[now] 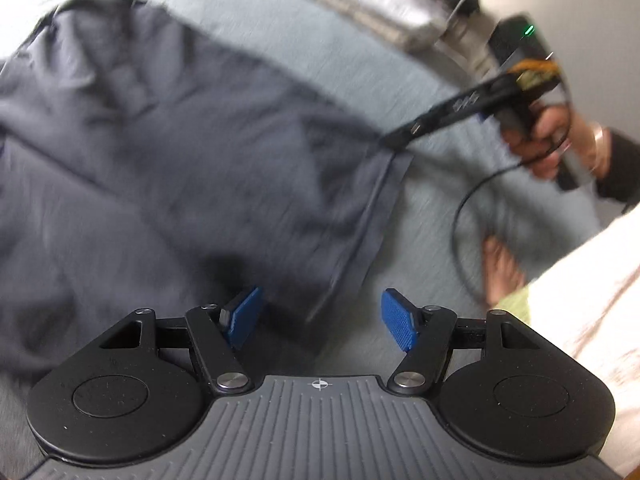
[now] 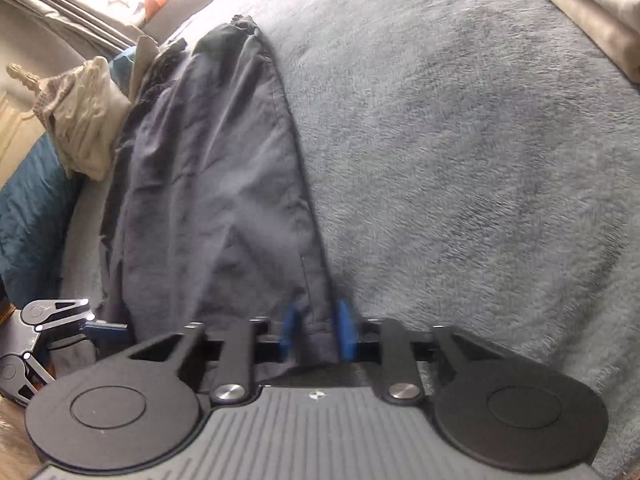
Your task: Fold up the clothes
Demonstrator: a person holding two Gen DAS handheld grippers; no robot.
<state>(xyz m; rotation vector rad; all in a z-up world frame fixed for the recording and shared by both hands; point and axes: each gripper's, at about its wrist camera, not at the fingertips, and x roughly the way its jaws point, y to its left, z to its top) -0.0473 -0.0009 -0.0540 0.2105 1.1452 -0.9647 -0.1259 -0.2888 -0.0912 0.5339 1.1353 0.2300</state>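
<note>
On the grey fleece blanket (image 2: pixel 460 140), dark grey trousers (image 2: pixel 208 184) lie lengthwise, hem end nearest me, gathered waistband at the far end. No earlier frame to compare against; notes are for this instant only.

Right gripper (image 2: pixel 316 330): blue pads (image 2: pixel 344 330) nearly together, pinching the near hem corner of the trousers. Frame is motion-blurred, so how deep the cloth sits in the bite I cannot tell.

Left gripper (image 1: pixel 320 320): pads (image 1: pixel 400 322) spread wide, nothing between them. It hangs just above the near hem edge of the garment, left of the right gripper's pinch.

Pose: both tools pitch steeply down toward the bed. The person's right hand (image 1: pixel 540 140) wraps the handle, cable (image 1: pixel 464 216) looping below it.

Risks, as I judge them:
- shallow right-hand bite; fabric slips out on lifting.
- left jaws closing on one layer only, or catching blanket pile along with the hem, which would drag the bedding.
- uneven lift from the two corners skews the fold.
- loose cable could snag cloth.

Surroundings: cream clothes heap (image 2: pixel 84 128) at far left, folded pale laundry (image 1: pixel 372 4) beyond.
</note>
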